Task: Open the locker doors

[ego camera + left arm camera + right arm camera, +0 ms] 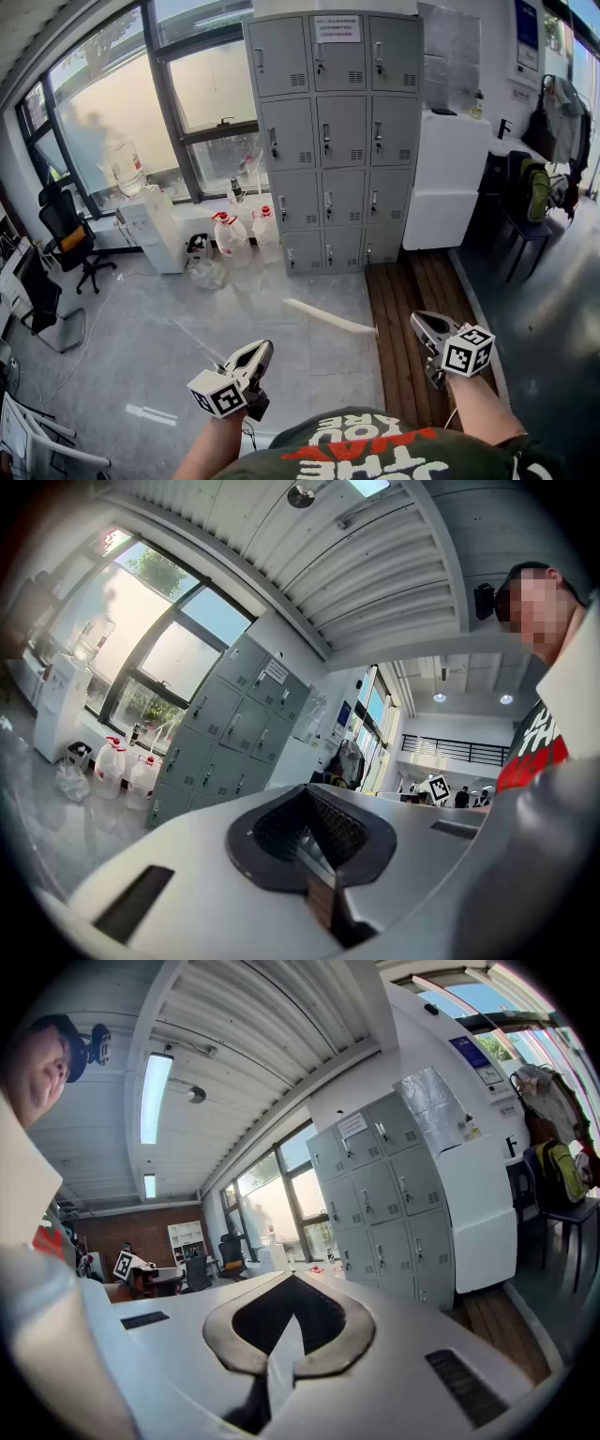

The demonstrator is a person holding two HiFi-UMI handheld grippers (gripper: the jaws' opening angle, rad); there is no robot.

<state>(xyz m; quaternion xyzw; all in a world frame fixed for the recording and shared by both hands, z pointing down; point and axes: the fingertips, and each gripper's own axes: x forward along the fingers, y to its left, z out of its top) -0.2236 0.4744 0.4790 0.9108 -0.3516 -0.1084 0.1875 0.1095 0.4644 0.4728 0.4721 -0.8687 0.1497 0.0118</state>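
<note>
A grey bank of lockers (337, 141) stands against the far wall, three columns wide, with every door closed. It also shows in the left gripper view as the lockers (220, 733) and in the right gripper view as the lockers (384, 1194), far beyond the jaws. My left gripper (253, 356) is held low by the person's body, shut and empty. My right gripper (425, 325) hangs at the same height on the right, also shut with nothing in it. Both are several steps from the lockers.
A white water dispenser (150, 225) and plastic water bottles (232, 234) stand left of the lockers under the window. A white cabinet (448, 178) adjoins them on the right. A wooden floor strip (422, 309) leads there. An office chair (66, 234) is far left.
</note>
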